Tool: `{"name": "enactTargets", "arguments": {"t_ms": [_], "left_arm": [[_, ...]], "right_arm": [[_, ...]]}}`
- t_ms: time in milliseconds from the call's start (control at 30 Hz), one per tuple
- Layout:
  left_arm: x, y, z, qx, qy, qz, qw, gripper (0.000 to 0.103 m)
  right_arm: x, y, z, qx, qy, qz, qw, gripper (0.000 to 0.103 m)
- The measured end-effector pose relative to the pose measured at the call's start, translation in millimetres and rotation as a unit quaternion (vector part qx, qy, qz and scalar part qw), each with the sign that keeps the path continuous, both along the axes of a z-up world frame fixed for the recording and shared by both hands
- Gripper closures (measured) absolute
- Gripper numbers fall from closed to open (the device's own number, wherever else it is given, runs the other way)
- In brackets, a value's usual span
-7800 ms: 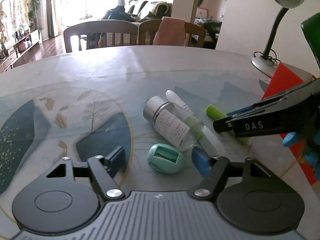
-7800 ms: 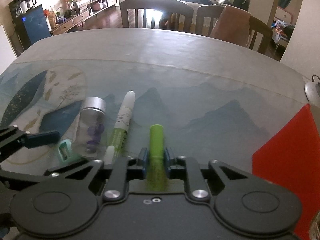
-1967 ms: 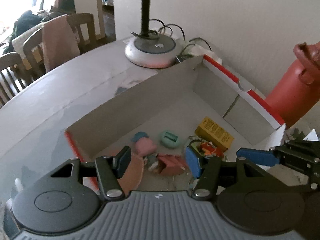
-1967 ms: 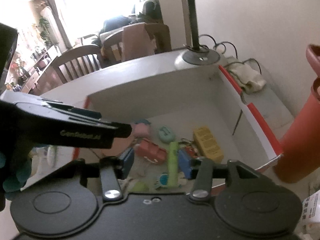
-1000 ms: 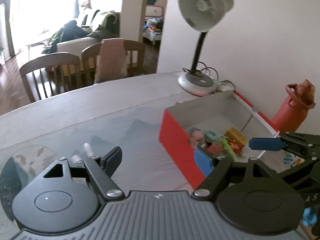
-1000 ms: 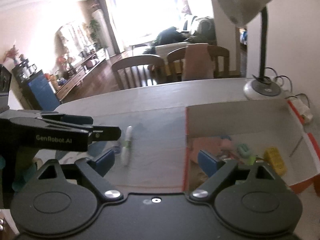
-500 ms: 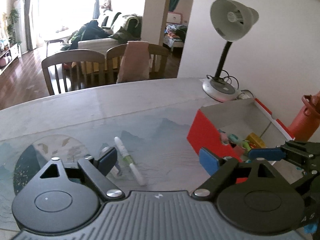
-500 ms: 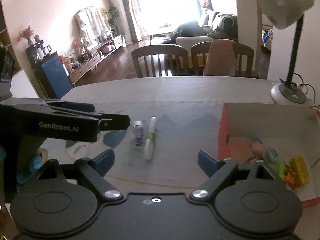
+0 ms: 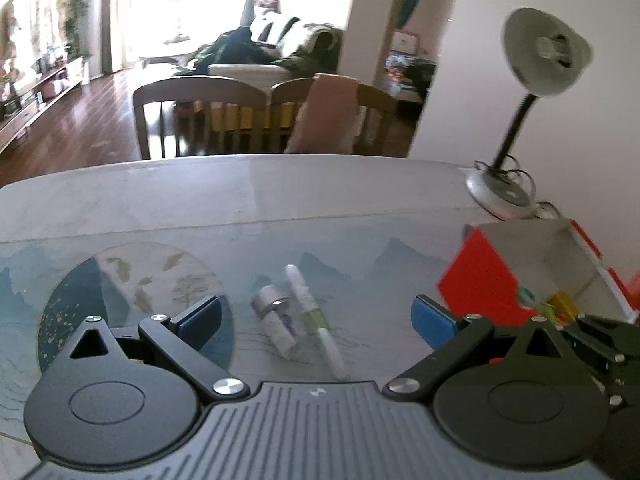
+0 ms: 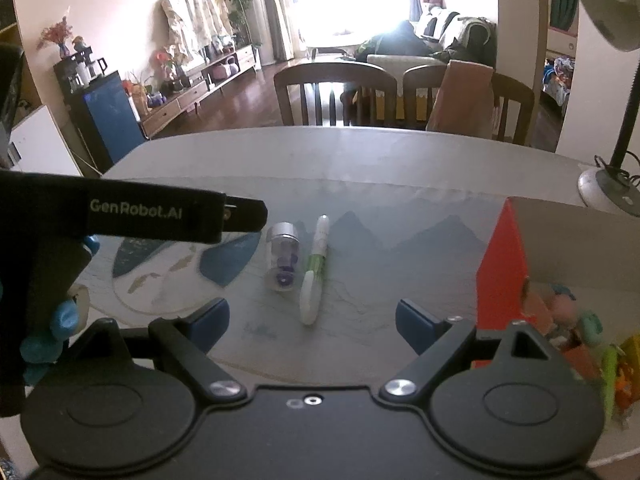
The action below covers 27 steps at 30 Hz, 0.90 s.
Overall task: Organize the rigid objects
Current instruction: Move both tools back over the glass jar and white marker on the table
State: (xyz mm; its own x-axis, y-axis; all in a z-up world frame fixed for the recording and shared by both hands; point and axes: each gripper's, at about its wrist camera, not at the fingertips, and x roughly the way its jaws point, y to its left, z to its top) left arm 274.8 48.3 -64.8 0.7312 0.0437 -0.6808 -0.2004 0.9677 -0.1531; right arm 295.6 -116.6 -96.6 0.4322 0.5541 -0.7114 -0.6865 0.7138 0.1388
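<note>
A clear bottle with a silver cap (image 9: 274,320) (image 10: 283,258) and a white-and-green pen (image 9: 316,326) (image 10: 315,268) lie side by side on the table. My left gripper (image 9: 316,320) is open and empty, held above and just in front of them. My right gripper (image 10: 310,320) is open and empty, also facing them from a little further back. A red-sided cardboard box (image 9: 486,280) (image 10: 504,264) stands to the right and holds several small items, including a green marker (image 10: 608,364).
A grey desk lamp (image 9: 536,92) stands behind the box near the wall. Chairs (image 10: 336,92) line the far table edge. The left gripper's body (image 10: 132,216) crosses the left of the right wrist view.
Both grippers have swung left, away from the box and toward the bottle and pen, which now sit between the open jaws in each view.
</note>
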Motion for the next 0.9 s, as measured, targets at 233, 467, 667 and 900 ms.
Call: {"name": "enactTargets", "arguments": {"t_ms": [233, 467, 667, 900], "left_arm": [[15, 19, -31, -0.01, 0.029, 0.036, 0.9989, 0.001], [31, 30, -57, -0.011, 0.052, 0.063, 0.9966, 0.001], [50, 35, -76, -0.015, 0.073, 0.085, 0.9936, 0.001], [63, 32, -93, 0.001, 0.092, 0.106, 0.9901, 0.001]], "right_arm": [[7, 20, -26, -0.018, 0.0, 0.013, 1.0, 0.016], [20, 36, -50, -0.036, 0.004, 0.016, 0.999, 0.025], [23, 46, -63, -0.052, -0.007, 0.022, 0.998, 0.031], [20, 56, -77, -0.066, -0.014, 0.043, 0.997, 0.032]]}}
